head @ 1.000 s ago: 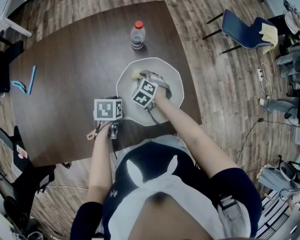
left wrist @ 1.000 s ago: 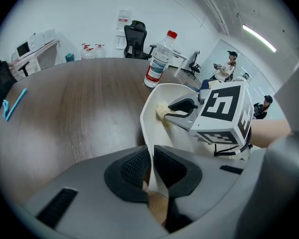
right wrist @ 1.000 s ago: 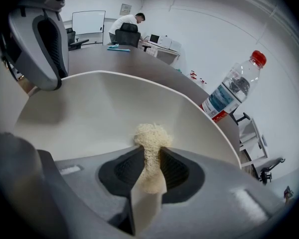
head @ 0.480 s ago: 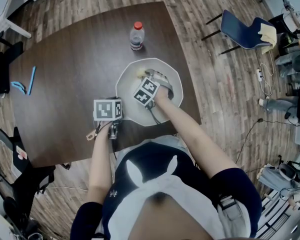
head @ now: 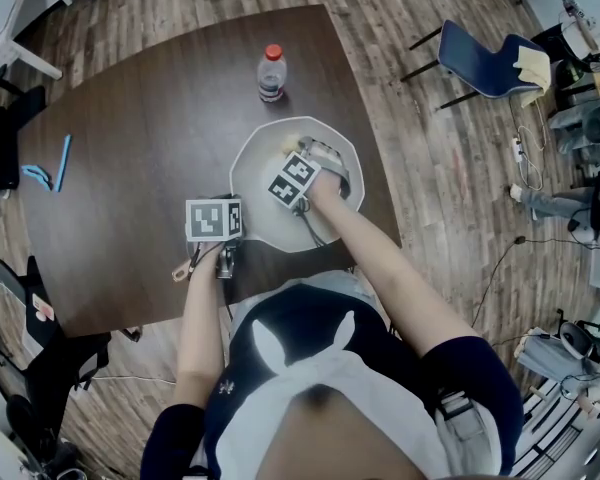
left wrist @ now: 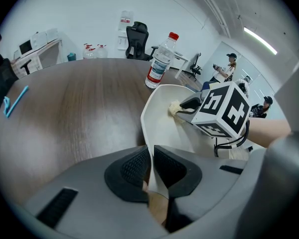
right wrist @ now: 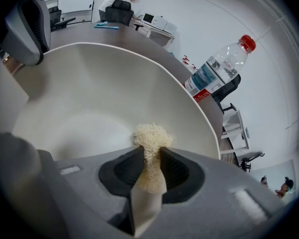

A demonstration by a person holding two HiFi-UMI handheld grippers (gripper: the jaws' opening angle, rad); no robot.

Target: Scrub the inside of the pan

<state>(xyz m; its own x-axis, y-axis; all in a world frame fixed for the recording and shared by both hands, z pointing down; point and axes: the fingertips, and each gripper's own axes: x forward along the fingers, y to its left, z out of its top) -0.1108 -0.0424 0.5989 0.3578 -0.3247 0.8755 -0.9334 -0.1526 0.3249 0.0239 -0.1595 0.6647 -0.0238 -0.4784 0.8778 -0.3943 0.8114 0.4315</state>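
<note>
A white pan sits on the dark table near its front edge. My left gripper is shut on the pan's thin near rim and holds it. Under its marker cube in the head view, the right gripper reaches down into the pan. It is shut on a beige fibrous scrub pad, whose tuft sticks out past the pads against the pan's inner wall. From the left gripper view, the pad shows at the pan's far side beside the right gripper's cube.
A clear water bottle with a red cap stands just beyond the pan. A blue object lies at the table's left. A blue chair stands off to the right on the wood floor. The table's front edge is against my body.
My right gripper has slid the scrub pad a little to the right and farther along the pan's inside. The left gripper and the pan have stayed put.
</note>
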